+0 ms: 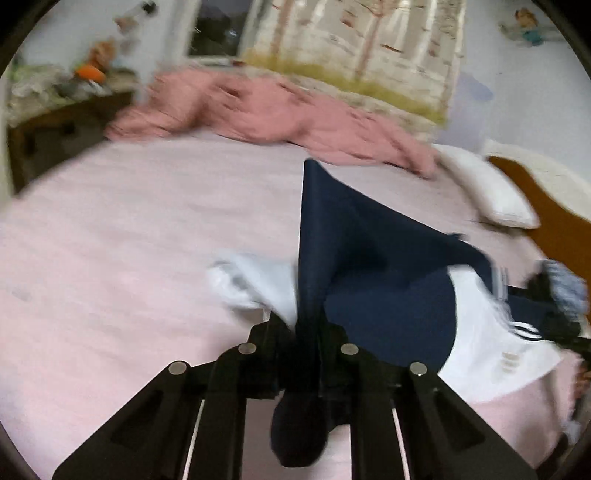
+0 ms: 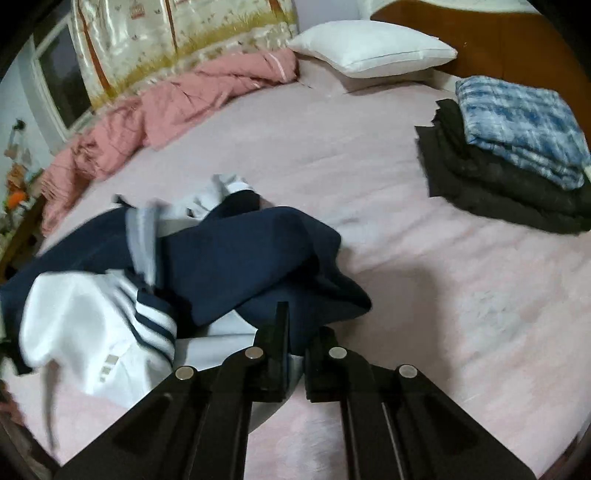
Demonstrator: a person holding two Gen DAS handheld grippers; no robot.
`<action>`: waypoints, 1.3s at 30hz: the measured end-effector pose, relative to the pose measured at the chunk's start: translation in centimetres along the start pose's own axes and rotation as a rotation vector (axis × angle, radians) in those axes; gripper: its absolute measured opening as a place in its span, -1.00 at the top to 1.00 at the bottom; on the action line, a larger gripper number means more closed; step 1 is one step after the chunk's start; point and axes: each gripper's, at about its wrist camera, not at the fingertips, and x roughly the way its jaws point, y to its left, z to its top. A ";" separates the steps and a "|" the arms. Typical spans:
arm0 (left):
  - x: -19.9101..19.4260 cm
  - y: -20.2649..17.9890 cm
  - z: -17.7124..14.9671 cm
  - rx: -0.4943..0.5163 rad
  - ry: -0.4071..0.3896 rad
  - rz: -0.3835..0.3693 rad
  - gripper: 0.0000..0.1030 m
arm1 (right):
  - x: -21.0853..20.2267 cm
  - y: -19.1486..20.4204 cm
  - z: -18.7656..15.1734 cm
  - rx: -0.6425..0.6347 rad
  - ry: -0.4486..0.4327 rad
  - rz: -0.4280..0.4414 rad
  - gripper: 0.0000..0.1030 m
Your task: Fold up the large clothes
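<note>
A navy and white sports jacket (image 1: pixel 373 266) lies rumpled on the pink bed sheet (image 1: pixel 110 240). My left gripper (image 1: pixel 304 328) is shut on a navy edge of the jacket and lifts it into a raised peak. The jacket also shows in the right wrist view (image 2: pixel 236 258), with a white striped sleeve (image 2: pixel 110 325) at the left. My right gripper (image 2: pixel 295 332) is shut on the jacket's near navy and white edge, low over the sheet. My right gripper also shows blurred at the right edge of the left wrist view (image 1: pixel 554 306).
A crumpled pink blanket (image 2: pixel 166 107) lies along the far side of the bed. A white pillow (image 2: pixel 369 48) sits by the wooden headboard (image 2: pixel 480 33). A stack of folded clothes, blue tie-dye on dark ones (image 2: pixel 517 155), lies at the right. A cluttered dresser (image 1: pixel 55 110) stands at the left.
</note>
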 end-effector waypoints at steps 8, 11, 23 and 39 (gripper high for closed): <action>2.8 4.6 -3.8 -0.024 0.155 0.041 0.51 | 2.0 3.1 -4.3 -0.199 0.014 -0.225 0.39; 1.1 2.0 -3.0 0.062 0.077 -0.015 -0.16 | -0.7 3.5 -4.3 -0.217 -0.075 -0.220 0.03; 1.1 -9.8 2.2 0.198 -0.021 -0.268 -0.59 | -3.8 8.9 -1.6 -0.240 -0.149 -0.070 -0.67; -0.4 -12.4 -5.6 0.213 0.110 -0.220 -0.99 | -1.1 5.7 -8.0 -0.053 0.020 -0.047 -0.71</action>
